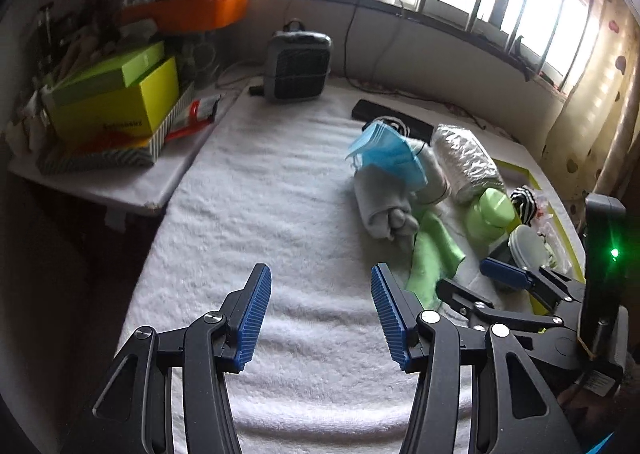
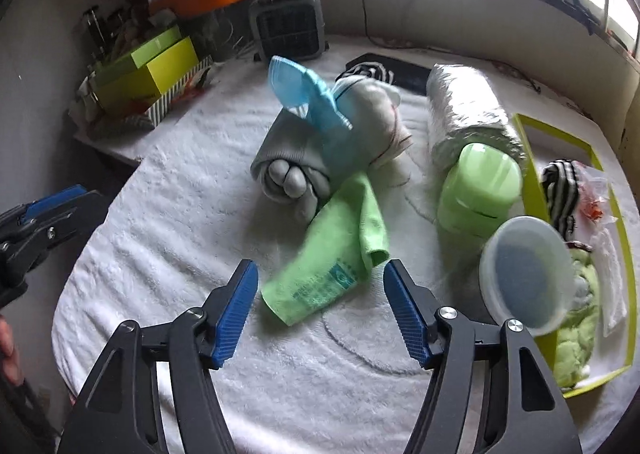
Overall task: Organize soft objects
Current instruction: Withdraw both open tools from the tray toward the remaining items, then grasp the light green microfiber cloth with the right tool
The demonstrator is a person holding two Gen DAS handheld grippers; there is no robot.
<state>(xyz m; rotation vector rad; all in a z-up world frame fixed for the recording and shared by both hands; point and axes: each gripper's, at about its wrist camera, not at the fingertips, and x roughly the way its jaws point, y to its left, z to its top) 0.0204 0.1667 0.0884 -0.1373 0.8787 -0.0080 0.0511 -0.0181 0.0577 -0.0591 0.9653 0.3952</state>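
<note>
A folded green cloth [image 2: 336, 254] lies on the white towel [image 2: 200, 173], its near end just ahead of my right gripper [image 2: 320, 274], which stands open and empty above it. Behind the cloth a rolled grey garment [image 2: 288, 169] lies with blue face masks [image 2: 316, 97] on top and a pale bundle [image 2: 380, 121] beside it. My left gripper [image 1: 320, 282] is open over bare towel [image 1: 260, 193], with the grey roll [image 1: 384, 209] and green cloth [image 1: 432, 254] to its right. The right gripper [image 1: 480, 286] shows there at the lower right.
A lime tray [image 2: 532, 165] at the right holds a striped sock [image 2: 560, 189] and soft green pieces. A green lidded box [image 2: 476, 189], a clear round tub [image 2: 528, 270] and a foil-wrapped roll [image 2: 464, 109] stand near it. A small heater [image 2: 288, 25] and yellow-green boxes [image 2: 148, 69] sit at the back left.
</note>
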